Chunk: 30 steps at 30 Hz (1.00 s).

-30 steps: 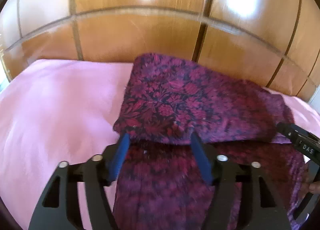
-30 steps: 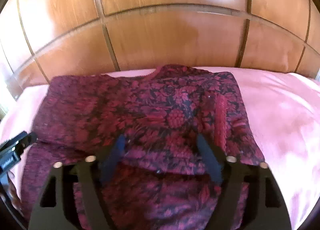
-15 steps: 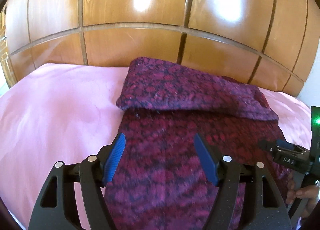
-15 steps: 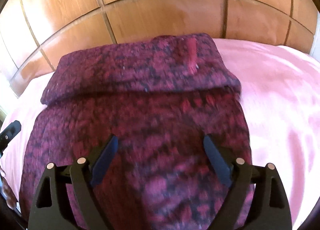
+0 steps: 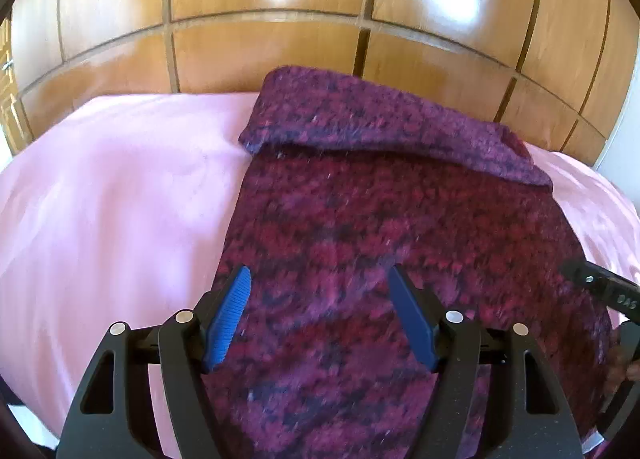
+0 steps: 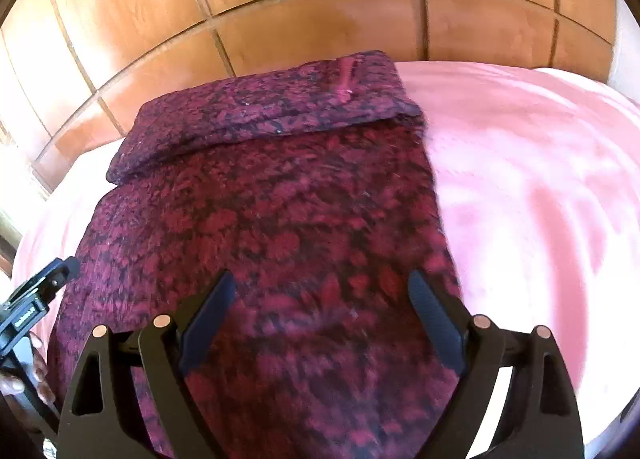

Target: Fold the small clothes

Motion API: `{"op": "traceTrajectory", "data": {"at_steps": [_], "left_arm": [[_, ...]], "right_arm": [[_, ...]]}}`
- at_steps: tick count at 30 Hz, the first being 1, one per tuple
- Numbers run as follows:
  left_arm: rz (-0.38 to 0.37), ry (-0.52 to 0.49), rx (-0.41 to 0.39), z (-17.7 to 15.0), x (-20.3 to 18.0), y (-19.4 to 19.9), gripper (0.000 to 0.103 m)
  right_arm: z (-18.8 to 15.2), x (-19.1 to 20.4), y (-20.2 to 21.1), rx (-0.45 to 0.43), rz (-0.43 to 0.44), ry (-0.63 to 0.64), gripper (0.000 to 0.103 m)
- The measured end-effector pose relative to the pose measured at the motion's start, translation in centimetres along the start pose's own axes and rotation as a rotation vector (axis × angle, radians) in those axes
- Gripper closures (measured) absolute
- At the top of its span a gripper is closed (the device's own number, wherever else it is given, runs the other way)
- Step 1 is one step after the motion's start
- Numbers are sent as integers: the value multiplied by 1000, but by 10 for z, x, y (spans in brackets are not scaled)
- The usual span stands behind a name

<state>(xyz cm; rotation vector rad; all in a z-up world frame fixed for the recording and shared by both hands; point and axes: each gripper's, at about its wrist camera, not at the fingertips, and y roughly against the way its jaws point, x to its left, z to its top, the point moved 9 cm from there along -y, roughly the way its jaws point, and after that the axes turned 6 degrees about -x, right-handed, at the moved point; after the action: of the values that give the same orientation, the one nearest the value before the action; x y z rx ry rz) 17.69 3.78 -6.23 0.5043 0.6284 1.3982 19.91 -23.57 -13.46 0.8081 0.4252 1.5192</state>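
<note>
We hold both tongs, left [image 5: 318,315] and right [image 6: 320,319], wide and empty above the sweater [image 5: 400,227], freeing its folded top on the bed [image 5: 112,187].

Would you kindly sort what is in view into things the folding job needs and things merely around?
Job:
garment, far end folded over
left gripper
right gripper

Around:
pink sheet
wooden panelling
</note>
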Motion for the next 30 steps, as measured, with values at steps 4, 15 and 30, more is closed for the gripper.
{"op": "traceTrajectory", "data": {"at_steps": [4, 15, 30], "left_arm": [[7, 4, 20, -15, 13, 8, 33], [-73, 126, 135, -83, 62, 52, 39], [-416, 243, 109, -55, 48, 108, 88]], "right_arm": [[-9, -10, 19, -11, -6, 6, 15], [-75, -29, 59, 91, 39, -14, 42], [-61, 2, 109, 107, 314, -120, 87]]}}
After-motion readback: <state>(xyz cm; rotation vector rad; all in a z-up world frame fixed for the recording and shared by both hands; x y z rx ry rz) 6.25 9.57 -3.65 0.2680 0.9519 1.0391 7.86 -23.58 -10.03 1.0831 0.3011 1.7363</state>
